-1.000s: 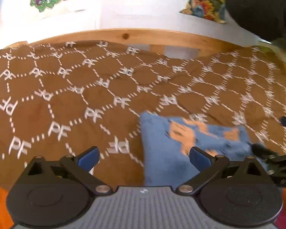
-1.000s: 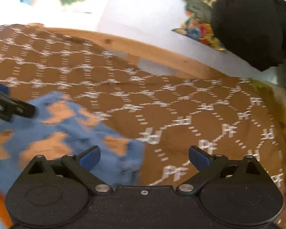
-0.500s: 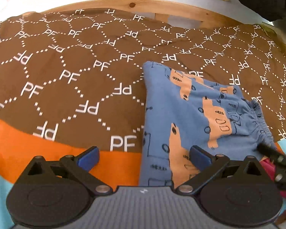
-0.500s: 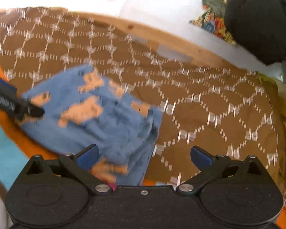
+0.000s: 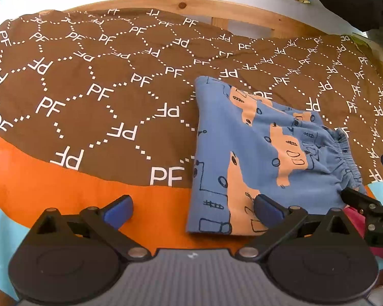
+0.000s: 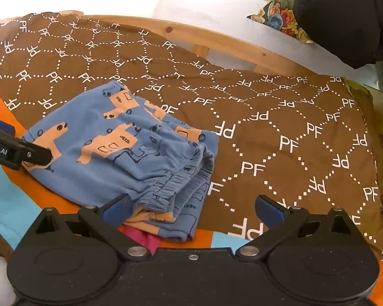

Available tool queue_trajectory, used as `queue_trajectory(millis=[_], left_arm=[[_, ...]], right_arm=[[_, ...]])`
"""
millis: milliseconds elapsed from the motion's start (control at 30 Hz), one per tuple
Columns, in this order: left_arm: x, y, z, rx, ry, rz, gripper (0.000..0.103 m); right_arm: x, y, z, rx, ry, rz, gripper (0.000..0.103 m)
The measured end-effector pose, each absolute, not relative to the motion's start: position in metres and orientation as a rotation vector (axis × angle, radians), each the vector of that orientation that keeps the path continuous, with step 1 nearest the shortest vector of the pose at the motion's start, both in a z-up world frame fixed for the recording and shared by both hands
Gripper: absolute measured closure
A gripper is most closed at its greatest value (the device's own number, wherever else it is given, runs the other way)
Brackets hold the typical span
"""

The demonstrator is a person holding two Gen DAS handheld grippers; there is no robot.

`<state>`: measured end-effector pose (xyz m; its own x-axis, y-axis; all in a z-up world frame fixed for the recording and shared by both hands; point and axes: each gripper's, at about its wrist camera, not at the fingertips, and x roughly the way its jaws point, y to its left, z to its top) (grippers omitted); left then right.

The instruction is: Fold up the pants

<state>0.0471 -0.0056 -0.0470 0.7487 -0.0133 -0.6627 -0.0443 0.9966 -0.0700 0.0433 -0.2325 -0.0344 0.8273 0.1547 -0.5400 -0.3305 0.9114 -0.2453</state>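
Note:
Blue pants with orange truck prints (image 5: 265,153) lie folded into a compact stack on the brown patterned bedspread (image 5: 89,89), elastic waistband toward the right. They also show in the right wrist view (image 6: 125,148). My left gripper (image 5: 192,207) is open and empty, held above the stack's near left corner. My right gripper (image 6: 192,207) is open and empty, held above the waistband end. Each gripper's finger shows at the edge of the other's view.
The bedspread has orange (image 5: 51,186) and light-blue bands along the near edge. A wooden bed rail (image 5: 217,10) runs along the far side. A black cushion (image 6: 344,15) and a floral pillow (image 6: 280,17) sit at the far right.
Both grippers have pulled back toward the near edge and risen, so the folded pants now show in full. The pants lie still and both grippers stay open.

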Motion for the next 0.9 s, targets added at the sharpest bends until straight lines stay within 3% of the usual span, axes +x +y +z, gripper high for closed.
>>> queue_trajectory(millis=[300, 533, 900], left_arm=[[0.054, -0.001, -0.048, -0.086, 0.760, -0.031, 0.000], [0.044, -0.004, -0.054, -0.044, 0.714, -0.042, 0.000], [0.046, 0.003, -0.045, -0.089, 0.746, -0.101, 0.000]], right_arm=[[0.085, -0.223, -0.004, -0.249, 0.479, 0.341, 0.001], [0.149, -0.187, -0.040, -0.452, 0.542, 0.275, 0.001], [0.119, -0.261, -0.021, -0.144, 0.600, 0.367, 0.001]])
